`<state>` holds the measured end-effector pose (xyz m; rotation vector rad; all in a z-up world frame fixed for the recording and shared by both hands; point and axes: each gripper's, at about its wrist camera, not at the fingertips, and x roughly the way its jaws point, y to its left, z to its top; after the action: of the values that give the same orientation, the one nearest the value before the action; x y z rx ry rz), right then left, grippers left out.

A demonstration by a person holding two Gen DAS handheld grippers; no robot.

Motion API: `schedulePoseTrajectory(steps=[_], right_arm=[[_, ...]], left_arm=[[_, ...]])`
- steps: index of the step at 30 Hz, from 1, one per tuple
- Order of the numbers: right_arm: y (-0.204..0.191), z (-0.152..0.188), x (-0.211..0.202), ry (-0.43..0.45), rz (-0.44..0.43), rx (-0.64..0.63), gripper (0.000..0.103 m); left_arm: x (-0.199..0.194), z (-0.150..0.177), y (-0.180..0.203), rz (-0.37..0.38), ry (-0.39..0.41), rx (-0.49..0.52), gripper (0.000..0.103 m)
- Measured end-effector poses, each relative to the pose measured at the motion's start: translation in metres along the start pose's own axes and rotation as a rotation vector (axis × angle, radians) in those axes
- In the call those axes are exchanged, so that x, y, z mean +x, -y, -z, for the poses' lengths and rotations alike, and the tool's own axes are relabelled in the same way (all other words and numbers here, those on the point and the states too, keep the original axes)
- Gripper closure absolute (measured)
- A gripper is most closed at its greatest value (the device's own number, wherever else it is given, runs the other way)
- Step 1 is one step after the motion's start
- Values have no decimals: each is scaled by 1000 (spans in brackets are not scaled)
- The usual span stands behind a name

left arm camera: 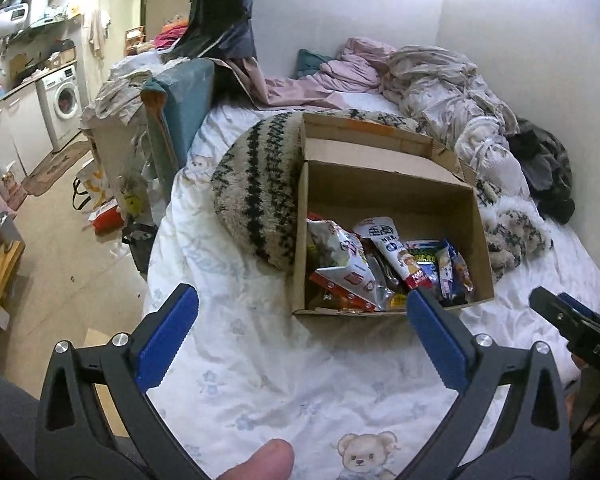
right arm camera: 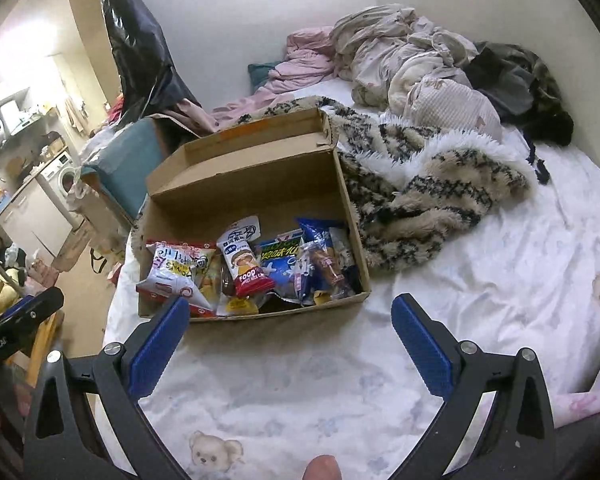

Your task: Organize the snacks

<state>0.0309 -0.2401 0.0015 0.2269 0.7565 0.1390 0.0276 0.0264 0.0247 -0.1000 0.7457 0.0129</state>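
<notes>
An open cardboard box (left arm camera: 396, 196) (right arm camera: 240, 196) sits on the bed's white sheet and holds several snack packets (left arm camera: 380, 268) (right arm camera: 252, 268) piled at its near end. A white and red packet (right arm camera: 176, 276) lies at the left, a red-bottomed packet (right arm camera: 244, 264) in the middle, blue packets (right arm camera: 320, 256) at the right. My left gripper (left arm camera: 300, 300) is open and empty, hovering just before the box's near wall. My right gripper (right arm camera: 290, 312) is open and empty, also just short of the box. Each gripper shows at the edge of the other's view.
A fuzzy striped blanket (right arm camera: 420, 192) (left arm camera: 260, 184) lies beside and behind the box. Crumpled bedding and clothes (right arm camera: 420, 64) pile against the far wall. The bed's left edge drops to a cluttered floor (left arm camera: 60, 248) with a washing machine (left arm camera: 64, 100) beyond.
</notes>
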Motion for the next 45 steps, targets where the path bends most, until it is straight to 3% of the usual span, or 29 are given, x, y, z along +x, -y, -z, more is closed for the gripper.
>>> schedulePoseTrajectory(steps=[8, 45], right_arm=[[-9, 1, 3, 14, 21, -54, 0], [-14, 0, -1, 30, 34, -84, 0]], left_arm=[[0, 4, 17, 15, 1, 55, 0], [5, 8, 17, 7, -14, 63, 0]])
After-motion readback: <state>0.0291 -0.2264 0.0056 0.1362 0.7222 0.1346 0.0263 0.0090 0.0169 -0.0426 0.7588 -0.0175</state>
